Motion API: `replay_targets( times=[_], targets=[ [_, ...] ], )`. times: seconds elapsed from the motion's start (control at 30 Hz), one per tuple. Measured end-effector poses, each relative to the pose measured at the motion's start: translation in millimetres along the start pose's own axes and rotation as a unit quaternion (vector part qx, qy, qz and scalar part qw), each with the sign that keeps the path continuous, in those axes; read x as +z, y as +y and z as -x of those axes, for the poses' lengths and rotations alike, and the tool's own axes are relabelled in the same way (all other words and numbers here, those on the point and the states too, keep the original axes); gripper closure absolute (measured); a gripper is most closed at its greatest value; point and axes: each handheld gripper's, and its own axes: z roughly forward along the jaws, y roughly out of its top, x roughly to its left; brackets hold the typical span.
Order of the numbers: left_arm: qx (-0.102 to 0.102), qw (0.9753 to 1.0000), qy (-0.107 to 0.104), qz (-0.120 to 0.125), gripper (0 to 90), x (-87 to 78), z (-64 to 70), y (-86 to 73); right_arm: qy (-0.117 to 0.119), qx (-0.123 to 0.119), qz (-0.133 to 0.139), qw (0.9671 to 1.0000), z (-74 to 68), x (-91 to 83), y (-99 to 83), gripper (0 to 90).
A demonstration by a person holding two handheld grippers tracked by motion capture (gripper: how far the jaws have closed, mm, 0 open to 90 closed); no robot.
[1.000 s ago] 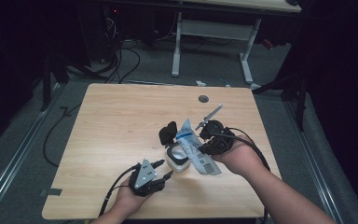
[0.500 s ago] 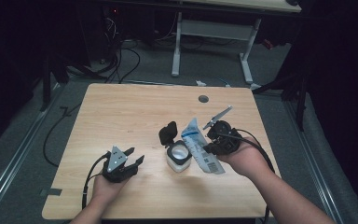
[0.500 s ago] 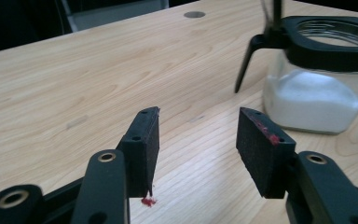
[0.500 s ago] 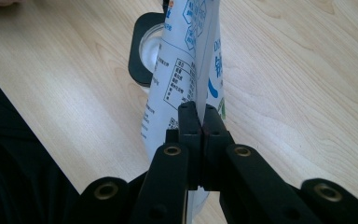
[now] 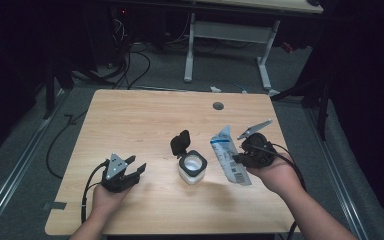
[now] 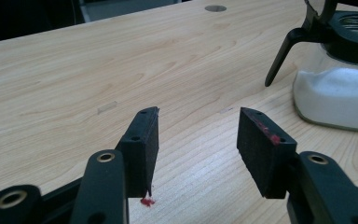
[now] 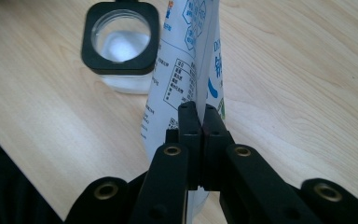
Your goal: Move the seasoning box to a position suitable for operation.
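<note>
No legible text: blue and black print on the white pouch (image 7: 186,60), too small to read

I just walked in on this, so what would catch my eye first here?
Probably the white and blue pouch, pinched in the right gripper at the table's right. Just left of it stands a clear jar holding white powder, its black lid flipped open. The left gripper sits open at the near left.
</note>
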Motion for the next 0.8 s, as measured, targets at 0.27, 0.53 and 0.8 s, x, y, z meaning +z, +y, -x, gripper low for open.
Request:
replay_targets(
  times=[0.27,0.53,0.8],
  targets=[
    [0.007,0.9998,0.001,-0.020,48.9,1.1,-1.3,-3.0,-0.017,0.027,0.036,0.9988,20.0,1.4,-26.7,89.7],
    [-0.004,0.9996,0.007,-0.025,48.7,-4.2,-5.0,-5.4,-0.030,0.054,0.080,0.9949,38.9,6.6,-53.1,89.6],
    [-0.005,0.9995,0.017,-0.027,47.1,-6.4,-5.5,-7.9,-0.047,0.073,0.128,0.9880,55.2,12.1,-76.0,89.7]
  ],
)
